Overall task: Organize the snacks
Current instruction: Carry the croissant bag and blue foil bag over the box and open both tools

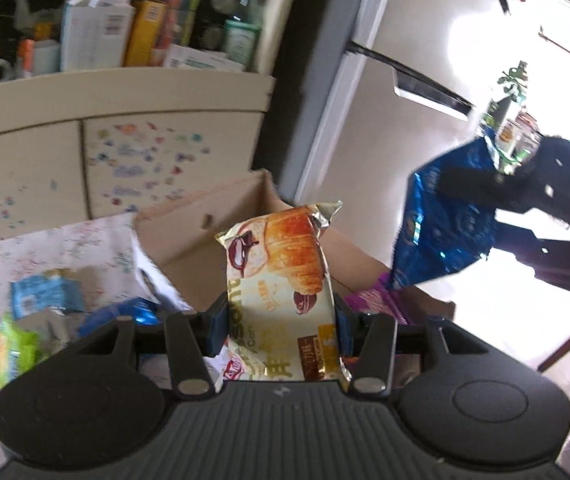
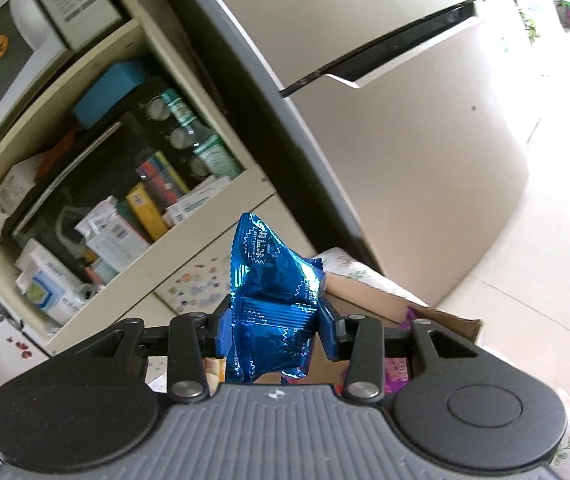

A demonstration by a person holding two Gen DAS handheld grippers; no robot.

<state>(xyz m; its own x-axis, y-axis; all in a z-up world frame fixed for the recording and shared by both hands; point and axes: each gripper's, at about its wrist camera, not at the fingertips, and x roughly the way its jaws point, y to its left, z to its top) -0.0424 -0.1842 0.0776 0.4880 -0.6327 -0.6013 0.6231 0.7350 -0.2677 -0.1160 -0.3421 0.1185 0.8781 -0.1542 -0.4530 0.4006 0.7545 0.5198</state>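
Left gripper [image 1: 281, 330] clamps gold croissant packet [image 1: 281, 276]; right gripper [image 2: 275, 330] clamps crumpled blue foil packet [image 2: 273, 300]. Both above open cardboard box [image 1: 213, 236]: transport step. Next, judged: lower into box, release.

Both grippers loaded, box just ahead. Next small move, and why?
Probably carry the left gripper forward over the open cardboard box before letting go. It is shut on the croissant pack, which sits just short of the box, and a purple pack already lies inside. The right gripper holds the blue pack off to the side.
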